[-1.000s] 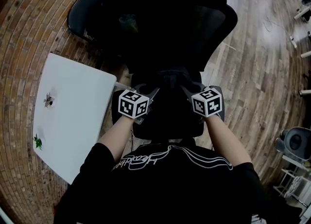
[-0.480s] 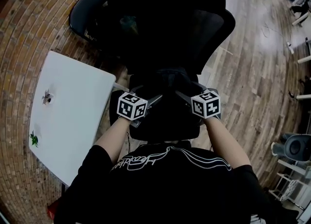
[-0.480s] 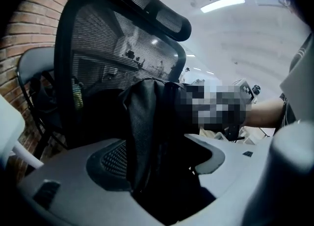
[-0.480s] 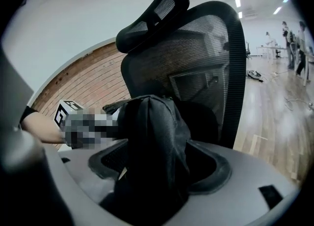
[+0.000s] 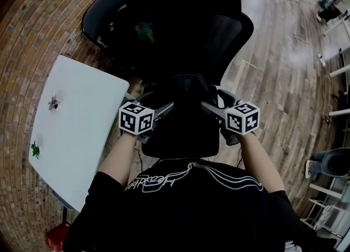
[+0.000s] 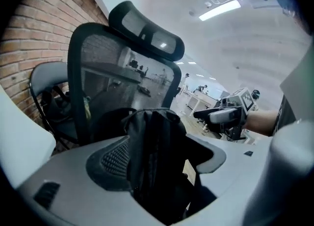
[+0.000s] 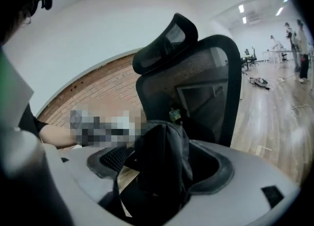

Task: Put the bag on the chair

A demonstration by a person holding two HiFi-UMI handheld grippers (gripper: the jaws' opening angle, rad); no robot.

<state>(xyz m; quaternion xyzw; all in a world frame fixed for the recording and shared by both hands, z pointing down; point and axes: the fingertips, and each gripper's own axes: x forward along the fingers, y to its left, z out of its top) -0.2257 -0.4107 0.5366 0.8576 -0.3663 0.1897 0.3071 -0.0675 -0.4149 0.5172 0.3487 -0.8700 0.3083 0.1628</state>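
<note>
Both grips came off in the last second. The left gripper (image 5: pixel 164 110) and right gripper (image 5: pixel 212 101) had been pinched on the top of the bag (image 5: pixel 185 91), and at this moment their jaws were opening, already spread wide. The bag was between each pair, with no pad pressing on it that we could see. It stood upright on the chair (image 5: pixel 180 139), in front of its back, holding up without us. We judged the placement done, leaving only to back both grippers out without snagging the fabric or tipping it.
</note>
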